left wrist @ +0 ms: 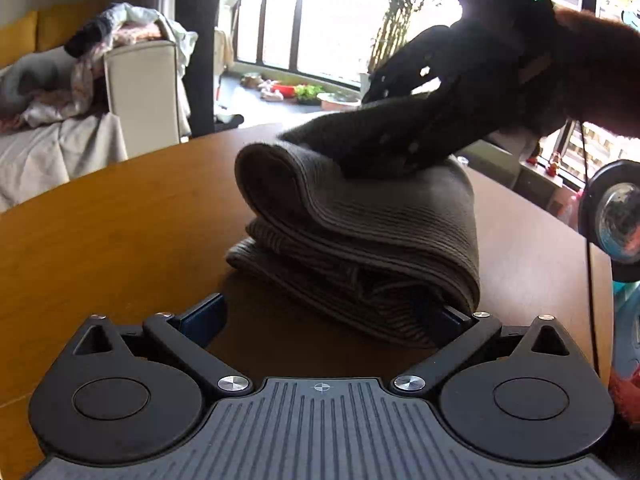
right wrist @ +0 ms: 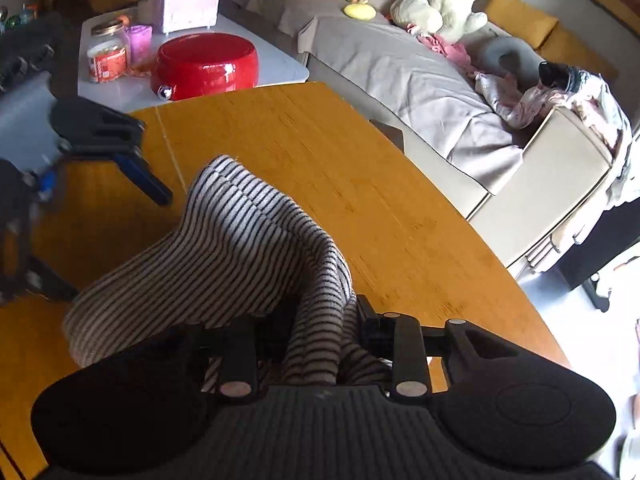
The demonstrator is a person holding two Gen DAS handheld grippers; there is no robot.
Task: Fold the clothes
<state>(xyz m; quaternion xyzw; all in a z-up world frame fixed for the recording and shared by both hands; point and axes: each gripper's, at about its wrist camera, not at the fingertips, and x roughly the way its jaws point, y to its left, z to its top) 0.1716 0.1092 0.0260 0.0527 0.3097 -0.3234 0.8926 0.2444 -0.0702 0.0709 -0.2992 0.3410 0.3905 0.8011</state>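
Note:
A grey striped knit garment (left wrist: 360,232) lies folded in layers on the wooden table (left wrist: 120,220). My left gripper (left wrist: 324,314) stands wide open at its near edge; the right pad touches the fold and nothing is pinched. My right gripper (left wrist: 360,132) reaches in from the upper right and pinches the garment's top flap, held up over the pile. In the right wrist view the striped garment (right wrist: 248,236) bunches between the fingers of my right gripper (right wrist: 320,338), which is shut on it. My left gripper's blue finger (right wrist: 148,182) shows at the left, beside the cloth.
A beige sofa (right wrist: 420,80) with loose clothes and a plush toy runs along the table's far side. A white side table (right wrist: 280,64) carries a red round pot (right wrist: 206,66) and a jar. A round metal disc (left wrist: 616,216) stands off the table's right edge.

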